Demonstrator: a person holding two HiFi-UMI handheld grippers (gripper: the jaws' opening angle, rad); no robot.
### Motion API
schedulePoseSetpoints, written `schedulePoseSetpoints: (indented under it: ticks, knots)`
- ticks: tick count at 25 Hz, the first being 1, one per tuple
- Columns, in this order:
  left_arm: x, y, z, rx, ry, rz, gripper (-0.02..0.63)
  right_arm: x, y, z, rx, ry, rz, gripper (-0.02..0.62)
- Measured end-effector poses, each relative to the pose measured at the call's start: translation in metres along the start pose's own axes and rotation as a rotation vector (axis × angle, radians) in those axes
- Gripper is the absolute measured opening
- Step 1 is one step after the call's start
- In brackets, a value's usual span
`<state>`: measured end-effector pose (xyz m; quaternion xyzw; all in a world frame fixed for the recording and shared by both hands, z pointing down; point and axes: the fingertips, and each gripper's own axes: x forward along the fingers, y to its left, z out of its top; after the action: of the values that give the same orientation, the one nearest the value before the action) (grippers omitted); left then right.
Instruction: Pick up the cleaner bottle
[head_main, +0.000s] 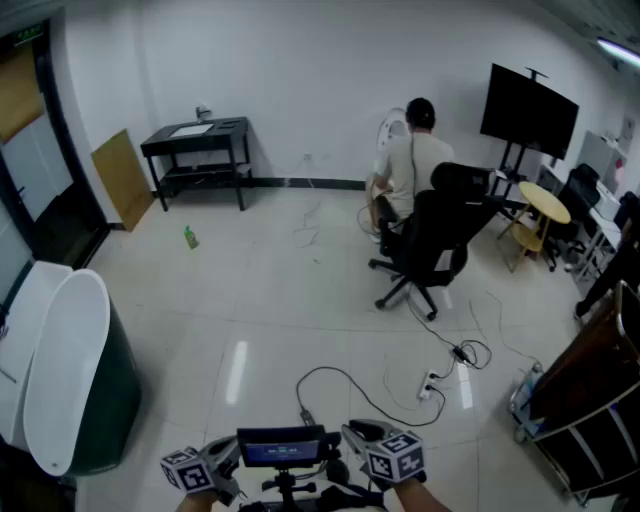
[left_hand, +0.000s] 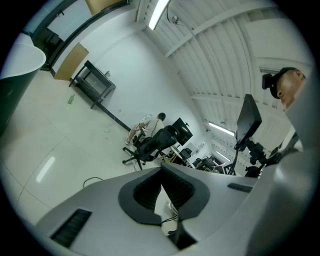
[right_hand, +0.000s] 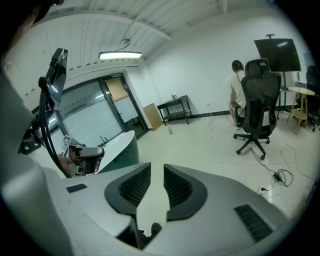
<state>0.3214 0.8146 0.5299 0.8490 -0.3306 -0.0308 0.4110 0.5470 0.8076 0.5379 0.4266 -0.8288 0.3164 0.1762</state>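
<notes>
The cleaner bottle (head_main: 190, 237) is a small green bottle standing on the pale floor far ahead at the left, in front of a black table (head_main: 200, 135). It also shows tiny in the left gripper view as the bottle (left_hand: 71, 99) and in the right gripper view as the bottle (right_hand: 170, 131). Both grippers are held low at the bottom edge of the head view, far from it. My left gripper (head_main: 190, 470) (left_hand: 161, 172) has its tips touching and holds nothing. My right gripper (head_main: 395, 460) (right_hand: 157, 170) shows a narrow gap, with nothing in it.
A person sits by the far wall behind a black office chair (head_main: 430, 240). Cables and a power strip (head_main: 430, 385) lie on the floor ahead. A white-lidded green bin (head_main: 70, 380) stands close at the left, a dark cart (head_main: 590, 420) at the right, a screen on a stand (head_main: 528, 110) behind.
</notes>
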Motion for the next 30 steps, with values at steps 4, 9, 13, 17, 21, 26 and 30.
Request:
schedulePoseSetpoints:
  ticks: [4, 9, 13, 17, 21, 26, 30]
  knots:
    - [0.008, -0.003, 0.023, 0.025, -0.011, -0.056, -0.009, -0.002, 0.0, 0.01, 0.023, -0.037, -0.048, 0.084]
    - [0.001, -0.002, 0.029, 0.025, -0.05, -0.05, -0.009, 0.008, 0.006, 0.021, 0.007, -0.041, -0.037, 0.084]
    - [-0.008, -0.001, 0.035, 0.028, -0.079, -0.029, -0.009, 0.014, 0.015, 0.032, -0.01, -0.052, -0.019, 0.084]
    - [-0.019, 0.0, 0.042, 0.064, -0.118, 0.004, -0.009, 0.022, 0.025, 0.039, -0.027, -0.051, 0.002, 0.084]
    - [-0.036, 0.0, 0.047, 0.082, -0.135, 0.013, -0.009, 0.031, 0.042, 0.046, -0.029, -0.054, 0.034, 0.084]
    - [-0.057, 0.002, 0.046, 0.063, -0.169, -0.002, -0.009, 0.045, 0.067, 0.045, -0.051, -0.036, 0.068, 0.084]
    - [-0.068, 0.004, 0.042, 0.038, -0.155, -0.002, -0.009, 0.056, 0.085, 0.041, -0.056, -0.022, 0.085, 0.084]
